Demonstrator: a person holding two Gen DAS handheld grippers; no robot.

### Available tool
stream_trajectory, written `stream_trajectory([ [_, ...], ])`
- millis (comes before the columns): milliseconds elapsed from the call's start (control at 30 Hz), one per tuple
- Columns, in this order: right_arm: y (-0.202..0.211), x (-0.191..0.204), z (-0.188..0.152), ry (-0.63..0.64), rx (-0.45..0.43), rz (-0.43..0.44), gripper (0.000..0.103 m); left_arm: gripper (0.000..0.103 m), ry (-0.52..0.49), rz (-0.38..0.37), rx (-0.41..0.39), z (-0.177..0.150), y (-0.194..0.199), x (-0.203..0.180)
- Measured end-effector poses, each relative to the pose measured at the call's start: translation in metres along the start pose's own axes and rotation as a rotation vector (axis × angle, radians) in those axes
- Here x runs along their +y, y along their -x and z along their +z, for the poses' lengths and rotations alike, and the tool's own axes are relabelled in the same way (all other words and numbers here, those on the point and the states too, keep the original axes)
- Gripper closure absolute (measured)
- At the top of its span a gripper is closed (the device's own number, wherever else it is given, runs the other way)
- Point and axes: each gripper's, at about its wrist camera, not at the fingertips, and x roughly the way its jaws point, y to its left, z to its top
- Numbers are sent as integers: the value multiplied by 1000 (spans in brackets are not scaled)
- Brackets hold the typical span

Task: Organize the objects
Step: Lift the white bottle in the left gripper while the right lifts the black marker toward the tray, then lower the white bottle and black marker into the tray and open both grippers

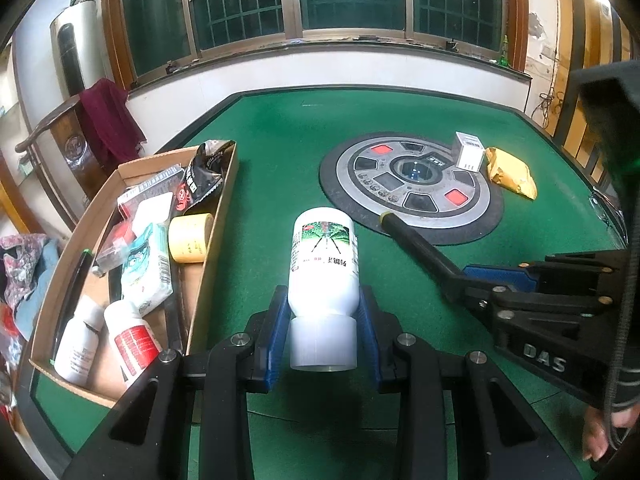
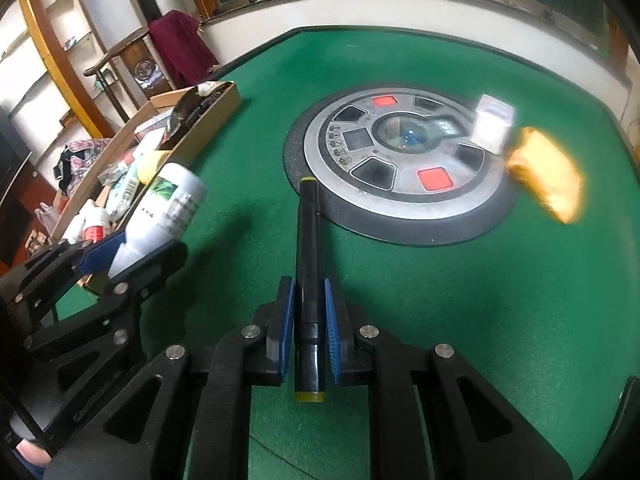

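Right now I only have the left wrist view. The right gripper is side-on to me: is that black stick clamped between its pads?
Observer: Yes, the right gripper is shut on the black marker, pads on both sides.
Operator: Does the marker poke out behind the pads?
Observer: Yes, a yellow-tipped end sticks out toward the camera.
Operator: Anything left of the cardboard box I can't see?
Observer: Wooden shelves against the wall.

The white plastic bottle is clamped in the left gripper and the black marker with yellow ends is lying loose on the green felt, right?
Not quite. The white plastic bottle is in the left gripper, but the black marker with yellow ends is clamped in the right gripper, as the right wrist view shows.
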Motion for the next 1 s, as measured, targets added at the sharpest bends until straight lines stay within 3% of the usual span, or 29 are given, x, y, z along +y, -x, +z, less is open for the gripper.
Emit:
stream_trajectory([
  [233,-11,-2,2,26,2,-60,91,74,2,-5,-3,-1,3,-1],
  [533,21,-12,0,-80,-82,47,91,74,34,-20,-35,4,14,12],
  [733,38,11,8,-61,-132,109,91,74,95,-38,-79,15,32,39],
  [1000,26,70,32,21,-121,171,91,74,206,9,-125,21,49,104],
])
